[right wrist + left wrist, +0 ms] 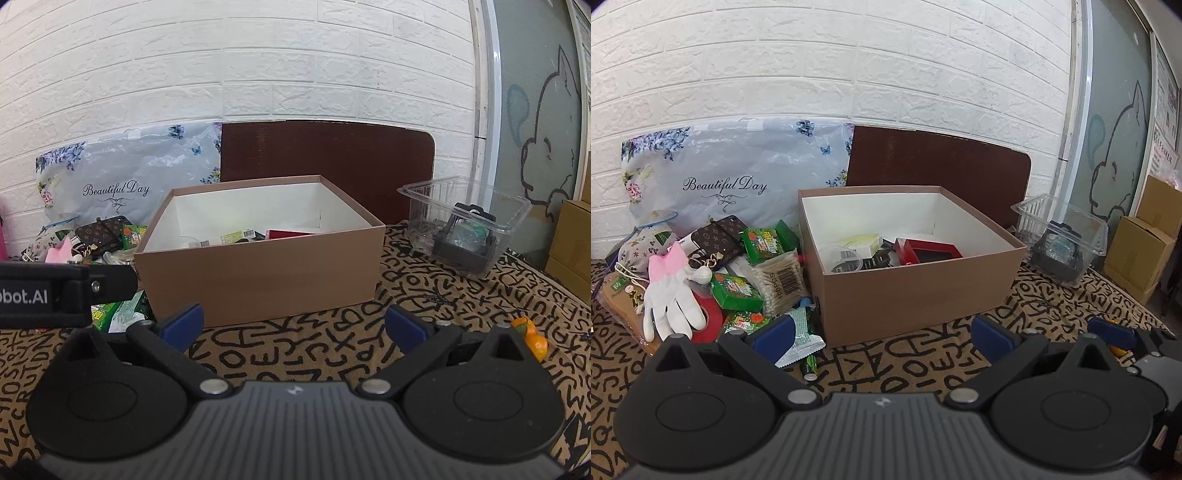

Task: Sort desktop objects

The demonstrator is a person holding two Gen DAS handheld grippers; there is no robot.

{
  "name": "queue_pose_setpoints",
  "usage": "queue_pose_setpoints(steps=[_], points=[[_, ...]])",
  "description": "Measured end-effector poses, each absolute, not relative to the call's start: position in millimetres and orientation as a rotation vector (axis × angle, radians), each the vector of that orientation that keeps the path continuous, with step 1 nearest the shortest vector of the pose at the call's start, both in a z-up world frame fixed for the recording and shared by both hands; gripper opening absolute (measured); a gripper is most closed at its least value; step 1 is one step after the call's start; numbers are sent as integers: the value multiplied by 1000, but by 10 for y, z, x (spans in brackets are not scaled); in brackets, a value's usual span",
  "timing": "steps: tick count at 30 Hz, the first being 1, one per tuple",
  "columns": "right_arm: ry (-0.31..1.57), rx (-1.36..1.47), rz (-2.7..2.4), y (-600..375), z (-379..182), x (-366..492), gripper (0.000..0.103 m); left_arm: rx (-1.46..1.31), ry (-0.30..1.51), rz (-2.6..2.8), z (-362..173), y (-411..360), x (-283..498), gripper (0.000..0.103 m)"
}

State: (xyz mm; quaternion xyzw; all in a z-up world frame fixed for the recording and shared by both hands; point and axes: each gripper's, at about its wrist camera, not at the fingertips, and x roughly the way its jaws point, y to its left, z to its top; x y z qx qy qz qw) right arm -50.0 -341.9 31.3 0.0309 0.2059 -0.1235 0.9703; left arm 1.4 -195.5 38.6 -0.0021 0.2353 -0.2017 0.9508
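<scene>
Left gripper point(882, 332) and right gripper point(293, 325): jaws wide, nothing held, low over the patterned counter point(295, 354). Small orange toy point(532, 332) near right. Brown box point(916, 280) just beyond, centre, open, holding a red case point(929, 251) and small items. Left of the box, a pile: white glove point(670, 299), green packets point(737, 291), cotton swabs point(781, 277). Clear tub point(465, 221) far right.

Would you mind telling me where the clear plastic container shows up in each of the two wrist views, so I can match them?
Left wrist view: the clear plastic container sits at the right, beyond the brown cardboard box.
Right wrist view: the clear plastic container sits at the right, also beyond the box's far right corner.
Shared landmark: the brown cardboard box, open-topped, near the centre in both.
</scene>
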Motion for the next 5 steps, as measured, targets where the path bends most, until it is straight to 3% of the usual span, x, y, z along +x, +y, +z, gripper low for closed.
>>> queue_pose_setpoints(steps=[5], points=[[417, 61, -252, -3414, 317, -489, 101, -11, 473, -419, 380, -1940, 3, 103]])
